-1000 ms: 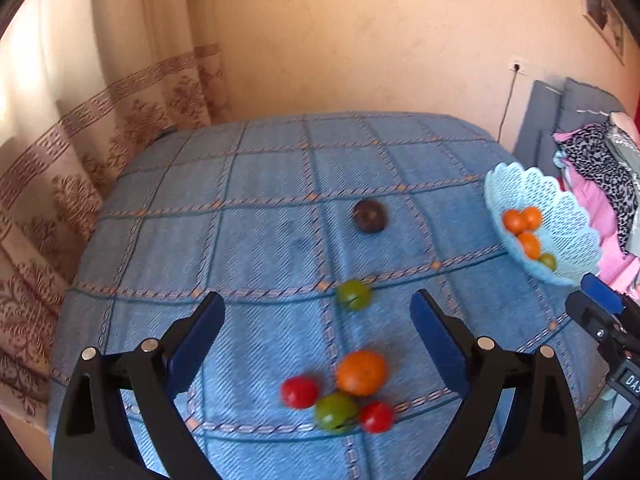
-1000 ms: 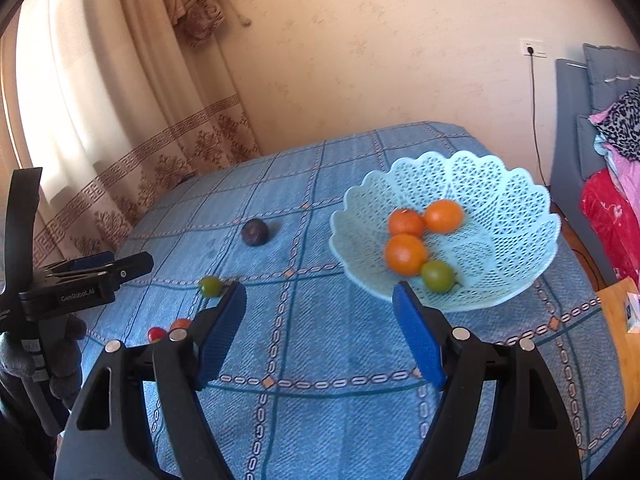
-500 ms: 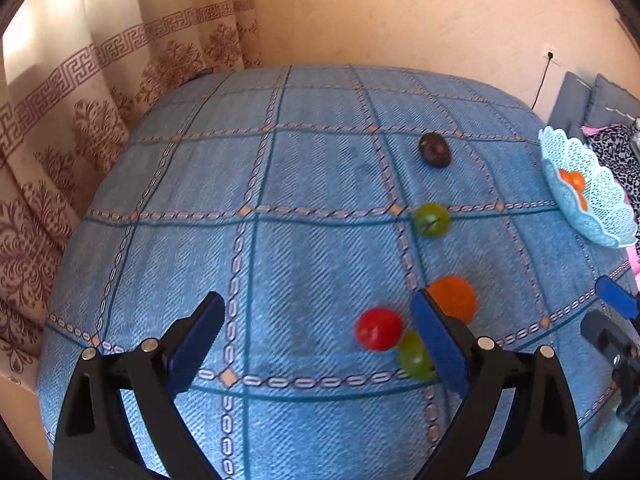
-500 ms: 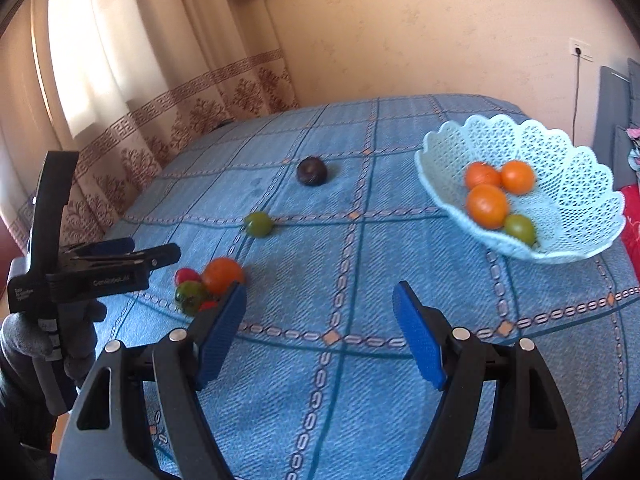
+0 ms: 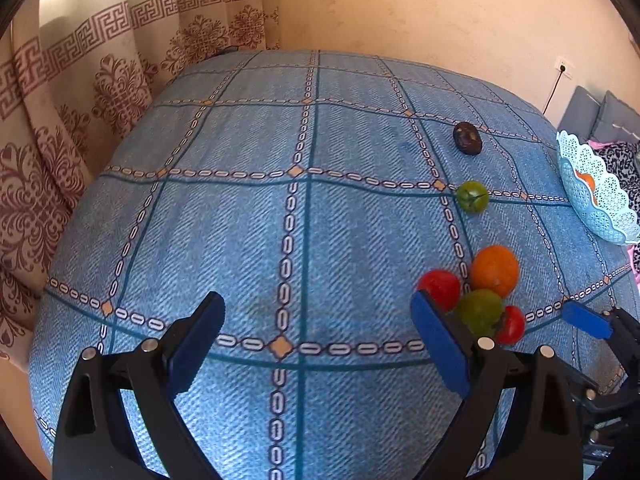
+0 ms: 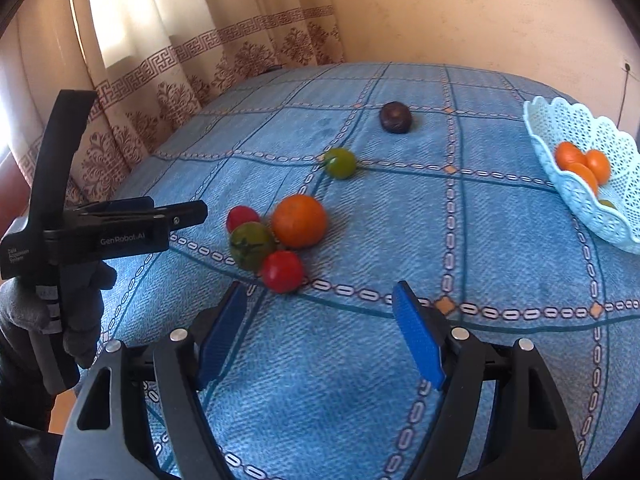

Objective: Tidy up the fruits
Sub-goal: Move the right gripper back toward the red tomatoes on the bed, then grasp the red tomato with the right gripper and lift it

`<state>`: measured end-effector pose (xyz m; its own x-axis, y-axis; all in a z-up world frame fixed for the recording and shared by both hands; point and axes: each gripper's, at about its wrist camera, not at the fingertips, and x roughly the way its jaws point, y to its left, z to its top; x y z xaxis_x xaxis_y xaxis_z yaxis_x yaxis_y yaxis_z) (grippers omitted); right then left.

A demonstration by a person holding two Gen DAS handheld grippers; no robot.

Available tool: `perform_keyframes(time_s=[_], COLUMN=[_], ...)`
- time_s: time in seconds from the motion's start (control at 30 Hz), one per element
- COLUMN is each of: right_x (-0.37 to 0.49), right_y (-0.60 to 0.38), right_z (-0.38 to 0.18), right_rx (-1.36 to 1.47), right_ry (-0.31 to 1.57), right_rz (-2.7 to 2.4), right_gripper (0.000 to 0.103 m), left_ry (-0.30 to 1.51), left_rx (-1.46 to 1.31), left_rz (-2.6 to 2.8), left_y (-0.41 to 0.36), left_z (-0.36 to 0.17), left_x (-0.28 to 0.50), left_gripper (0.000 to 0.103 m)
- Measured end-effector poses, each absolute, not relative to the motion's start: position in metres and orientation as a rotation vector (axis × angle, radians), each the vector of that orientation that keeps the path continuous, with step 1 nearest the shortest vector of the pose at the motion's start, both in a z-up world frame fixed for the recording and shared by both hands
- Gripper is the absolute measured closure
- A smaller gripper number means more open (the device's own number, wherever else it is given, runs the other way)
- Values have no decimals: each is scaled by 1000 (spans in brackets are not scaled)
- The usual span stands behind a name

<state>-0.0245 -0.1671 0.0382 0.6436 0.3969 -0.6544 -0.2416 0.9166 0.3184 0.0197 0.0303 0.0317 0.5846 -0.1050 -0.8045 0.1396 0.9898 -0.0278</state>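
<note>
A cluster of fruit lies on the blue tablecloth (image 5: 280, 220): an orange (image 5: 495, 270), two red tomatoes (image 5: 440, 288) (image 5: 511, 325) and a green tomato (image 5: 480, 312). A lone green tomato (image 5: 472, 196) and a dark plum (image 5: 467, 138) lie farther back. My left gripper (image 5: 316, 344) is open and empty, its right finger just left of the cluster. My right gripper (image 6: 320, 332) is open and empty, just in front of the cluster (image 6: 276, 236). A light blue basket (image 6: 588, 176) at the right holds oranges and a green fruit.
Patterned curtains (image 5: 80, 100) hang behind the table's left side. A beige wall (image 5: 440, 20) stands at the back. Cushions and clothes (image 5: 616, 148) lie beyond the basket at the right. The left gripper and gloved hand (image 6: 80, 240) show at the left of the right wrist view.
Both grippers have swung left and come closer to the fruit cluster. The basket has slid to the right edge of both views. Both grippers stay open.
</note>
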Motion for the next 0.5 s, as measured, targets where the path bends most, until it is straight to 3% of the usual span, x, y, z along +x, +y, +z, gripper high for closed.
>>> perform_keyframes(time_s=[0.17, 0.33, 0.5], right_x=[-14, -6, -1], right_y=[-150, -144, -142], right_z=[32, 28, 28], right_rx=[182, 159, 168], right_ry=[832, 841, 838], right_rz=[402, 399, 413], right_gripper=[51, 58, 75], left_ry=[919, 909, 908], left_rx=[59, 62, 56], left_rz=[-139, -156, -173], left_y=[34, 36, 35], left_z=[31, 32, 32], left_x=[17, 15, 11], left_gripper=[10, 10, 10])
